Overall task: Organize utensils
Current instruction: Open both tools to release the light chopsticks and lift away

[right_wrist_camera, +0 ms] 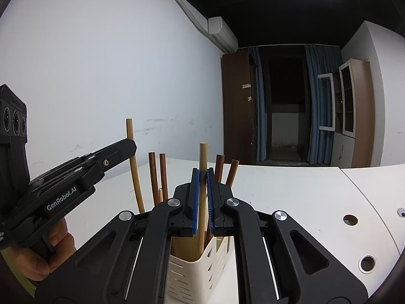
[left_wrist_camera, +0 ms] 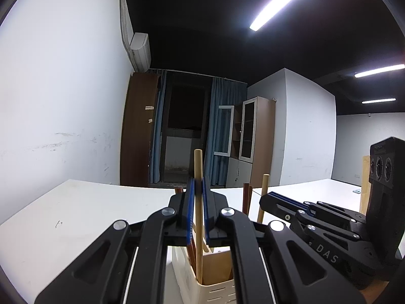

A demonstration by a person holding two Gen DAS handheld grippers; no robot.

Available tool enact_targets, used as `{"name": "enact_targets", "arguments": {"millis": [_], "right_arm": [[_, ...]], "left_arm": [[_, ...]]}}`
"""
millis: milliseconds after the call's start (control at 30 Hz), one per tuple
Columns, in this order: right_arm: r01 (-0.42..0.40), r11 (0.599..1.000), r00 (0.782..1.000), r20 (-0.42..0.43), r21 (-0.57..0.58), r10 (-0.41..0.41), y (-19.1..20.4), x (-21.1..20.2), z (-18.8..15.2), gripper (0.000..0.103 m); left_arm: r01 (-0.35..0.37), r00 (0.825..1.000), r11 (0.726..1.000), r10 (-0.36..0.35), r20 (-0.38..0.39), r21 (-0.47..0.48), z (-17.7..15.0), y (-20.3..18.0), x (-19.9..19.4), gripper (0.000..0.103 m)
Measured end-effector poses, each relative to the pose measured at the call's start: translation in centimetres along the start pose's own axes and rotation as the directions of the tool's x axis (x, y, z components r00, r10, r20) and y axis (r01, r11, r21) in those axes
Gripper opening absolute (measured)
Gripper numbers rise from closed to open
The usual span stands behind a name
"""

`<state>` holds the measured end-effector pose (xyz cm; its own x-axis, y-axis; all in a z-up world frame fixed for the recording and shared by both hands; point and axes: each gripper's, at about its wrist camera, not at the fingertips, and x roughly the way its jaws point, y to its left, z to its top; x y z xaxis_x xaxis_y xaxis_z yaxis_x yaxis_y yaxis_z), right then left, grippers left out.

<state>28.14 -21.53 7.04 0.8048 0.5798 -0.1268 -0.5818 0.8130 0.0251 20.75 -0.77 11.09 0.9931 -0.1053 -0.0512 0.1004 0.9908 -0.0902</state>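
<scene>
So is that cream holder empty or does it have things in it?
It has things in it: the cream holder holds several upright sticks, light chopsticks and dark brown ones.

"GenRobot.AI" in white letters runs along the side of the left gripper (right_wrist_camera: pixel 131 149), seen from the right wrist view. "DAS" in pale letters sits on the black body of the right gripper (left_wrist_camera: pixel 265 198), seen from the left wrist view; possibly part of a longer word, rest hidden. Small embossed text on top of each camera housing is too blurred to read.
</scene>
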Motion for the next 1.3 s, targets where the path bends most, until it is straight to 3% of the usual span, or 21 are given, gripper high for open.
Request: {"name": "enact_targets", "arguments": {"millis": [267,400,567,867,1000,1067,1300], "right_arm": [[0.016,1.0,1.0,-0.023,0.009,-0.015,0.0,-0.5,-0.1,0.007],[0.03,0.999,0.999,-0.029,0.027,-0.029,-0.6,-1.1,0.1,0.014],[0.047,0.998,0.998,-0.041,0.033,-0.046,-1.0,-1.7,0.0,0.015],[0.058,0.997,0.996,-0.075,0.045,-0.054,-1.3,-2.3,-0.4,0.028],[0.06,0.997,0.994,-0.098,0.046,-0.055,-1.0,-3.0,-1.1,0.03],[0.062,0.997,0.992,-0.111,0.041,-0.058,-0.9,-3.4,-1.4,0.032],[0.055,0.997,0.985,-0.165,0.06,-0.045,-0.2,-4.2,-2.7,0.04]], "left_arm": [[0.016,0.997,1.0,-0.017,-0.072,-0.016,-0.2,0.4,0.6,0.006],[0.012,0.998,0.999,-0.014,-0.062,-0.033,-0.1,0.8,-0.1,0.019],[0.004,0.998,0.999,-0.006,-0.058,-0.039,0.2,1.1,-1.1,0.02],[-0.021,0.997,0.999,0.019,-0.072,-0.027,0.5,0.9,-2.5,0.02],[-0.039,0.993,0.999,0.037,-0.108,-0.015,0.2,0.5,-3.0,0.02],[-0.047,0.99,0.999,0.046,-0.13,-0.003,-0.1,0.3,-3.3,0.026],[-0.076,0.976,0.997,0.071,-0.206,-0.015,-1.8,0.6,-4.5,0.027]]}}
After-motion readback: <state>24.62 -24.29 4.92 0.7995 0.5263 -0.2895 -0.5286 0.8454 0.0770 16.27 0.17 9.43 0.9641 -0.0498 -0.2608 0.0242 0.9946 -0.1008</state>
